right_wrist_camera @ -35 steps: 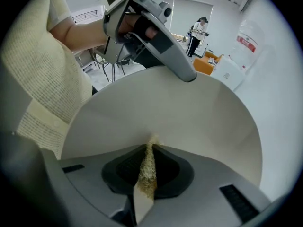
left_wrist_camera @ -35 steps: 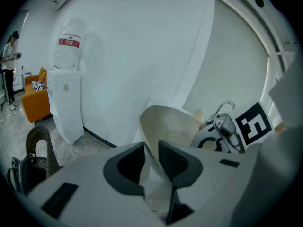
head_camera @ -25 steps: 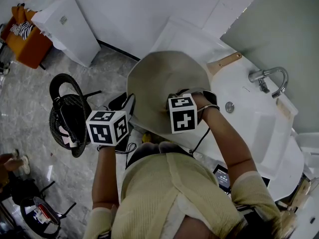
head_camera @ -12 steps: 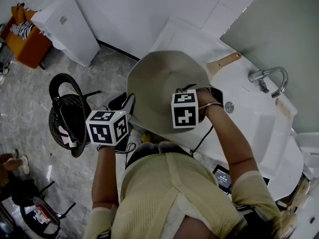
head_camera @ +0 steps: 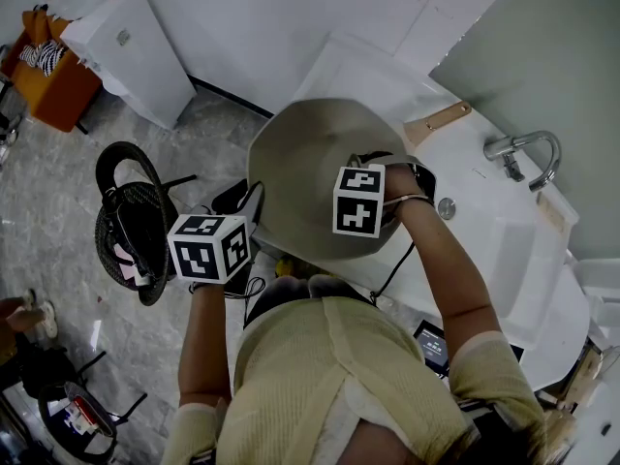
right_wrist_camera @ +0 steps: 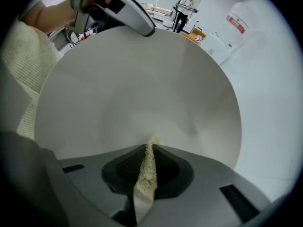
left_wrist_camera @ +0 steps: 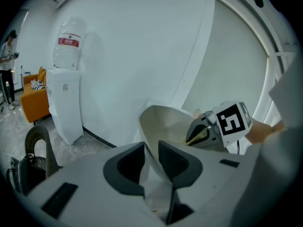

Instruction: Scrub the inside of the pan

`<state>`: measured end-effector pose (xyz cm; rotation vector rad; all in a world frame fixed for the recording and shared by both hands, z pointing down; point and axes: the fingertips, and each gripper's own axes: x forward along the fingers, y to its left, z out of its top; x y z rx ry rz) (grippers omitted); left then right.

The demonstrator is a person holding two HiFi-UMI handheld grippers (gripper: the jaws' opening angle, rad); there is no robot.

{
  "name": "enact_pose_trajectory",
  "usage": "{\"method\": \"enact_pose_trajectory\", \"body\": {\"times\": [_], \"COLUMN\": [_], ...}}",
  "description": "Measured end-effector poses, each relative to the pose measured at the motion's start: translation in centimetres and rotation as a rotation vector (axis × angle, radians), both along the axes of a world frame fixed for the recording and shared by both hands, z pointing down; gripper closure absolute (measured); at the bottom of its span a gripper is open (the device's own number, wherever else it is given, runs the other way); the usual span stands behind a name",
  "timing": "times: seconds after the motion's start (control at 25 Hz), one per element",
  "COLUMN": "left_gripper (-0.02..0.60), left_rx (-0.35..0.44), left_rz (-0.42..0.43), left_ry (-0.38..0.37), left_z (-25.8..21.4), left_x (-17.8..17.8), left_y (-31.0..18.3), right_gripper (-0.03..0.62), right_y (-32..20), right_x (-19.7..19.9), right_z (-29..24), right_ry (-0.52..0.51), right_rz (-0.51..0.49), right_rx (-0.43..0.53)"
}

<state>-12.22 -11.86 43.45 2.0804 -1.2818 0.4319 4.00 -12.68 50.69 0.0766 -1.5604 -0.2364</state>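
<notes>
A cream pan [head_camera: 315, 158] is held up on a tilt over the counter's edge, its hollow side facing me. My left gripper [left_wrist_camera: 151, 161] is shut on the pan's thin rim [left_wrist_camera: 150, 150] at its near left side. My right gripper [right_wrist_camera: 147, 151] is shut on a thin yellowish scrub pad [right_wrist_camera: 146, 170], whose tip touches the pan's inner face [right_wrist_camera: 142, 89]. In the head view the right gripper's marker cube [head_camera: 358, 201] sits over the right part of the pan. The left gripper view shows the right gripper [left_wrist_camera: 202, 135] inside the pan.
A white sink [head_camera: 504, 250] with a chrome faucet [head_camera: 523, 151] lies to the right of the pan. A wooden-handled tool [head_camera: 438, 119] rests at the counter's back. A black chair [head_camera: 136, 223], a water dispenser [head_camera: 131, 51] and an orange sofa [head_camera: 53, 80] stand on the floor at left.
My right gripper has slid to the right across the pan's inside and rolled a little, with the pad still in it. The left gripper and the pan have stayed still.
</notes>
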Motion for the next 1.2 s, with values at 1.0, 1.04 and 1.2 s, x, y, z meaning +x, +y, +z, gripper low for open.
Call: {"method": "enact_pose_trajectory", "body": {"times": [1.0, 1.04, 1.2], "left_gripper": [0.442, 0.442, 0.442], "left_rx": [-0.002, -0.001, -0.001], "left_rz": [0.005, 0.005, 0.003], "left_ry": [0.003, 0.003, 0.006], "left_z": [0.0, 0.0, 0.0], "left_x": [0.0, 0.0, 0.1], "left_y": [0.0, 0.0, 0.0], "right_gripper": [0.540, 0.540, 0.540], "right_y": [-4.6, -4.6, -4.1], "right_x": [-2.5, -2.6, -3.5], "right_z": [0.2, 0.2, 0.0], "right_ry": [-0.189, -0.196, -0.236], "right_rz": [0.198, 0.195, 0.180], "right_rx": [0.164, 0.164, 0.149]}}
